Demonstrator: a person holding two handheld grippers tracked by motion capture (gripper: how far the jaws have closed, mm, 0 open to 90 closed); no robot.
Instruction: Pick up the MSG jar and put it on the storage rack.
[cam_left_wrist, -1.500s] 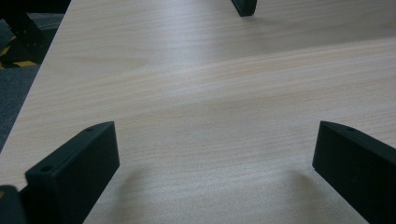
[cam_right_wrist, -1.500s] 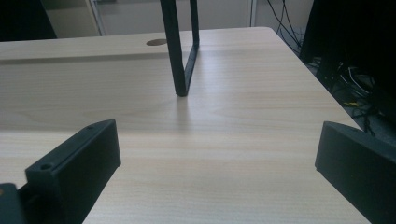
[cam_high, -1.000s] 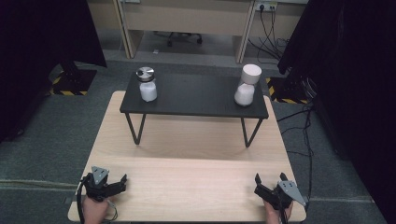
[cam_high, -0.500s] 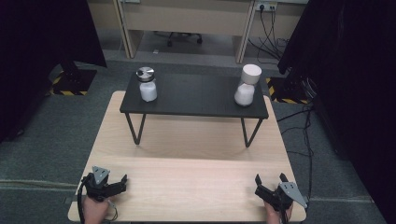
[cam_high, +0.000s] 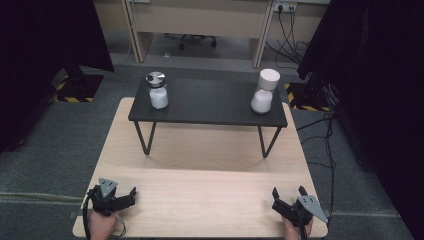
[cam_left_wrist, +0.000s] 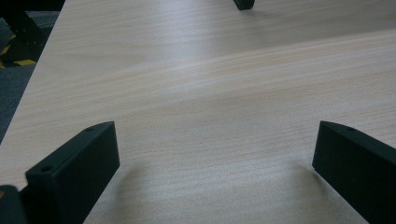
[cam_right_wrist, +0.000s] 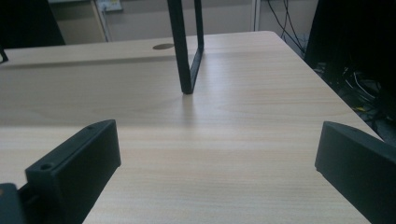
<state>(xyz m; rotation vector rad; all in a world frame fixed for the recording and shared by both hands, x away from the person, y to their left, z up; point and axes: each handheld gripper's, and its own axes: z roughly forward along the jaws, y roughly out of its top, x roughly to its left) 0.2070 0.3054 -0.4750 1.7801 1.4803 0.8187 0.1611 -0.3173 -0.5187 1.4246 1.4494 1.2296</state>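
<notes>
On the black raised shelf (cam_high: 210, 102) stand two white vessels: a jar with a metal lid (cam_high: 158, 90) at its left end and a white two-part container (cam_high: 265, 91) at its right end. My left gripper (cam_high: 129, 196) rests near the wooden table's front left corner, jaws wide open and holding nothing. My right gripper (cam_high: 288, 195) sits near the front right corner, also open and holding nothing. In the left gripper view both black fingers (cam_left_wrist: 74, 170) frame bare wood. In the right gripper view the fingers (cam_right_wrist: 77, 163) frame the shelf's black leg (cam_right_wrist: 184, 46) farther off.
The light wooden table (cam_high: 205, 165) stretches between the grippers and the shelf. The shelf stands on thin black wire legs (cam_high: 145, 137). Dark curtains flank both sides, and cables (cam_high: 325, 125) trail on the floor at the right.
</notes>
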